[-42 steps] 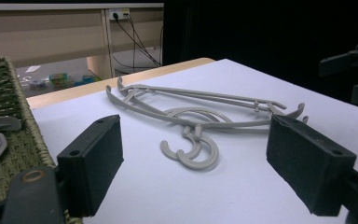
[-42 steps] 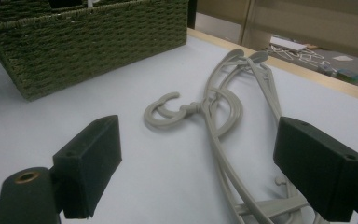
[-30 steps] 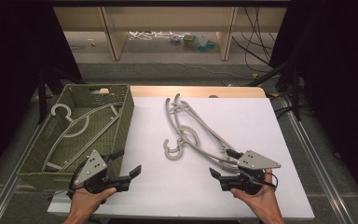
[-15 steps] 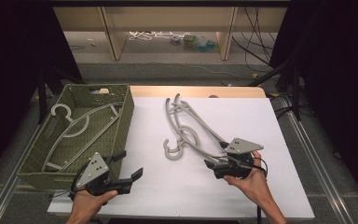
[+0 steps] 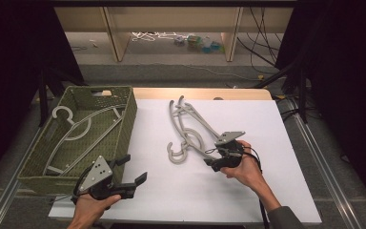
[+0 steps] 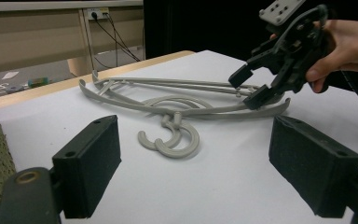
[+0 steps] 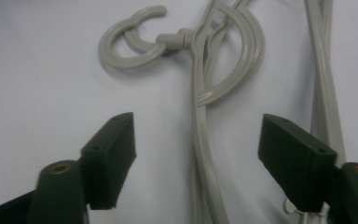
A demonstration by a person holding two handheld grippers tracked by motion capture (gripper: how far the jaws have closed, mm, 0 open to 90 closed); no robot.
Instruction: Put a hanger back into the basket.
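Right gripper (image 5: pixel 214 157): a hand holds it low over the near end of the hangers on the white table top. Its jaws are wide apart. In the right gripper view one thin hanger arm runs up between the two black jaws, and nothing is pinched.
Left gripper (image 5: pixel 132 169): it sits near the front edge of the table, just beside the basket. Its jaws are wide apart too, with nothing in them. It points toward the hangers but is well apart from them.
Grey hangers (image 5: pixel 187 131): they lie flat in a small pile in the middle of the table. There may be two or three of them; they are tangled, so I cannot count them for sure. Their round hooks (image 7: pixel 135 39) lie side by side on the white top, and the long arms stretch away toward the far edge.
Green basket (image 5: pixel 128 119): it is woven and stands at the left side of the table.
Hanger in basket (image 5: pixel 78 128): one more grey hanger lies flat on the bottom of the basket.
White table top (image 5: pixel 267 129): it is bare around the pile.
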